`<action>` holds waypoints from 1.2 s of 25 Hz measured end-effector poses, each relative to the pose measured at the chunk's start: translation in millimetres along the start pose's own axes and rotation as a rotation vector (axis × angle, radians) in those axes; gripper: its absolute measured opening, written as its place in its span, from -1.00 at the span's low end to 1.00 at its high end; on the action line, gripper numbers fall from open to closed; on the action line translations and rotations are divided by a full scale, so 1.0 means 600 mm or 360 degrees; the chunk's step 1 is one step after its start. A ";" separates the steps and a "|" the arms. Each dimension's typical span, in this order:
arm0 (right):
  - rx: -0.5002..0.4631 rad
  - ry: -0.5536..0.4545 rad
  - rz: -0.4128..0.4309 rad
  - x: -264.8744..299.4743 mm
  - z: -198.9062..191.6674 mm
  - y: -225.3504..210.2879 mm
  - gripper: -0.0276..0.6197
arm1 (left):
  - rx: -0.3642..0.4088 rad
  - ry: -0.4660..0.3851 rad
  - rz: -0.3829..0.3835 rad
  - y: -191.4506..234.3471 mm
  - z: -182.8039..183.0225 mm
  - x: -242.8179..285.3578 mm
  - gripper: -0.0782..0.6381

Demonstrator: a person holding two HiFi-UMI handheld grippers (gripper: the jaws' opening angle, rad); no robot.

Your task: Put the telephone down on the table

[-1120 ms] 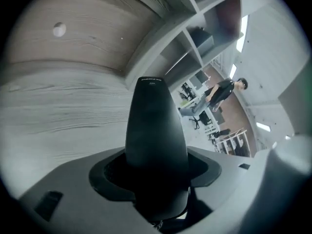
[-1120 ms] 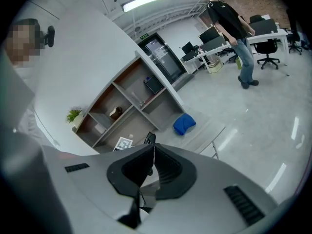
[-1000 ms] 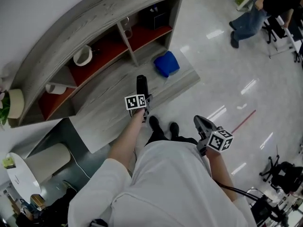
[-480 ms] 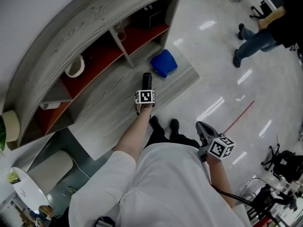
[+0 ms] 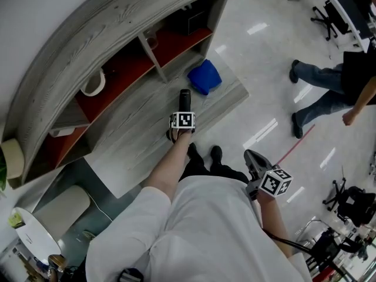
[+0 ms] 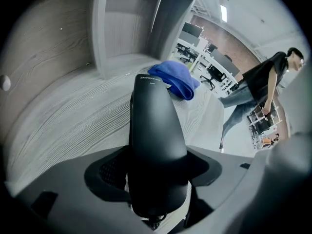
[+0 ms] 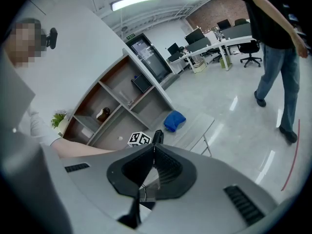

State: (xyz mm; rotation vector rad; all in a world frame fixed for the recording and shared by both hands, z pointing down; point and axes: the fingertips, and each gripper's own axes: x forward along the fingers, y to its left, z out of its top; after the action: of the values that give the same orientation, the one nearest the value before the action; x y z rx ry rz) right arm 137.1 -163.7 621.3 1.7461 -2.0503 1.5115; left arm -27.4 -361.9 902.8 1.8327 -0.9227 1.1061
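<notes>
Black telephone (image 5: 184, 97) is clamped in the left gripper (image 5: 183, 110) fingers, long axis pointing forward over the grey wooden table (image 5: 135, 135) just beneath it, while the right gripper (image 5: 251, 156), fingers closed on nothing, hangs well apart.

Telephone (image 6: 155, 126) base lost between jaws

Reads as an open-plan office. Shows rows of white desks (image 7: 229, 35) with monitors (image 7: 197, 34) and swivel chairs (image 7: 251, 47) along a brick wall (image 7: 214, 6), under ceiling strip lights (image 7: 136, 1). Has a glossy pale floor (image 5: 264, 57) and a curved wooden shelf unit (image 5: 88, 46).
</notes>
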 end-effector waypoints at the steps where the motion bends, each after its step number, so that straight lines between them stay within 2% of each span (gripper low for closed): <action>1: -0.0003 0.0000 0.0001 0.001 0.000 0.000 -0.86 | 0.0000 -0.0015 -0.0007 -0.001 0.002 -0.002 0.12; 6: -0.0016 -0.0009 0.0018 0.002 -0.003 0.005 -0.86 | -0.0020 -0.0106 -0.0010 0.005 0.008 -0.017 0.14; 10: -0.0023 -0.0025 0.0044 -0.005 -0.004 0.011 -0.86 | -0.0059 -0.0145 -0.0057 0.000 0.004 -0.038 0.15; 19: -0.0103 -0.0009 0.0167 -0.016 -0.020 0.024 -0.86 | -0.0237 -0.0495 -0.0026 0.007 0.003 -0.152 0.13; 23: -0.0186 0.0019 0.0269 -0.028 -0.022 0.033 -0.86 | -0.0360 -0.0663 -0.0036 -0.011 -0.027 -0.228 -0.21; 30: -0.0297 0.0067 0.0427 -0.077 -0.028 0.020 -0.86 | -0.0471 -0.0815 0.0030 -0.067 -0.121 -0.341 -0.59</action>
State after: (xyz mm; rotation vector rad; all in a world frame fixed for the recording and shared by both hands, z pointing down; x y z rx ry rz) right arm 135.4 -120.2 595.5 1.4090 -2.3934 1.3478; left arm -89.9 -243.3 727.6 1.8844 -1.3177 0.4720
